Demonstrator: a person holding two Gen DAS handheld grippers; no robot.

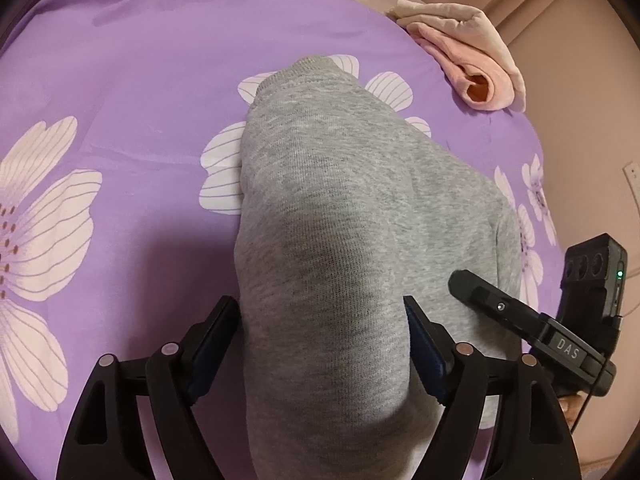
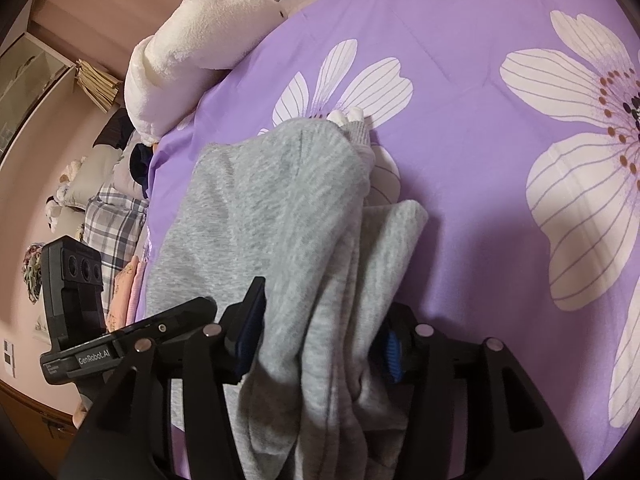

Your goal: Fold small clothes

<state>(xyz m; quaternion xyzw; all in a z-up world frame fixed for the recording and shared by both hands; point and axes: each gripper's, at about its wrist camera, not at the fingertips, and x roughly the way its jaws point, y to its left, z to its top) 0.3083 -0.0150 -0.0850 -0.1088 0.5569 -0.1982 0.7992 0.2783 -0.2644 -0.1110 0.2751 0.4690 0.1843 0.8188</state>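
A small grey knit garment [image 1: 340,216] lies on the purple flowered bedsheet [image 1: 132,92]. My left gripper [image 1: 322,320] has its jaws on either side of a raised fold of the grey cloth and is shut on it. My right gripper [image 2: 320,320] is shut on a bunched edge of the same grey garment [image 2: 272,208], which hangs in folds between its fingers. The right gripper shows in the left wrist view [image 1: 532,320] at the garment's right edge, and the left gripper shows in the right wrist view [image 2: 120,344].
A folded pink and beige cloth [image 1: 468,60] lies at the bed's far right edge. A white fluffy blanket [image 2: 192,52] sits at the bed's corner. A plaid cloth [image 2: 112,220] and other items lie beyond the bed edge. Purple sheet [image 2: 480,168] stretches to the right.
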